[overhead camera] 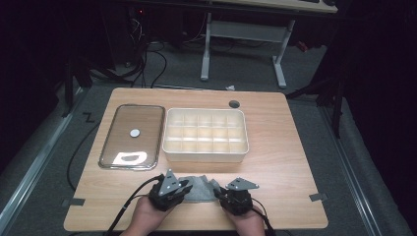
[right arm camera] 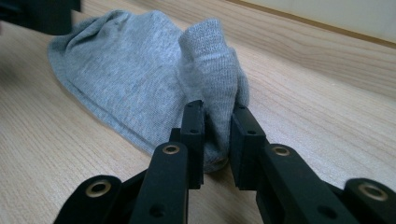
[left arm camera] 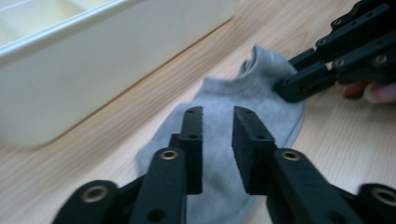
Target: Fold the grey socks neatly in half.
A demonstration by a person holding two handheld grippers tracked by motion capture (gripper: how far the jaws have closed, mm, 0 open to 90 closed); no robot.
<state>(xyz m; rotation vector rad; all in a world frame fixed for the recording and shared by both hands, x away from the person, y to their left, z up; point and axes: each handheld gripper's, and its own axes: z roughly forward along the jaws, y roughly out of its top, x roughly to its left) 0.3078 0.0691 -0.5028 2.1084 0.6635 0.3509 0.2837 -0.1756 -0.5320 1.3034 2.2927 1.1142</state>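
Observation:
A grey sock (overhead camera: 199, 189) lies on the wooden table near its front edge, between my two grippers. In the left gripper view the sock (left arm camera: 243, 93) spreads flat on the wood. My left gripper (left arm camera: 218, 140) hovers over its near end, jaws a narrow gap apart, pads not pressing on the cloth. My right gripper (right arm camera: 217, 135) is shut on a raised fold of the sock (right arm camera: 205, 60) at its edge. The left gripper view also shows the right gripper (left arm camera: 285, 86) pinching the sock's far end. From above, the left gripper (overhead camera: 184, 189) and right gripper (overhead camera: 219, 192) flank the sock.
A white divided box (overhead camera: 205, 155) with several compartments stands just behind the sock; its wall (left arm camera: 93, 70) is close to the left gripper. A clear lid (overhead camera: 132, 135) lies left of the box. A round grommet hole (overhead camera: 234, 104) sits at the table's far edge.

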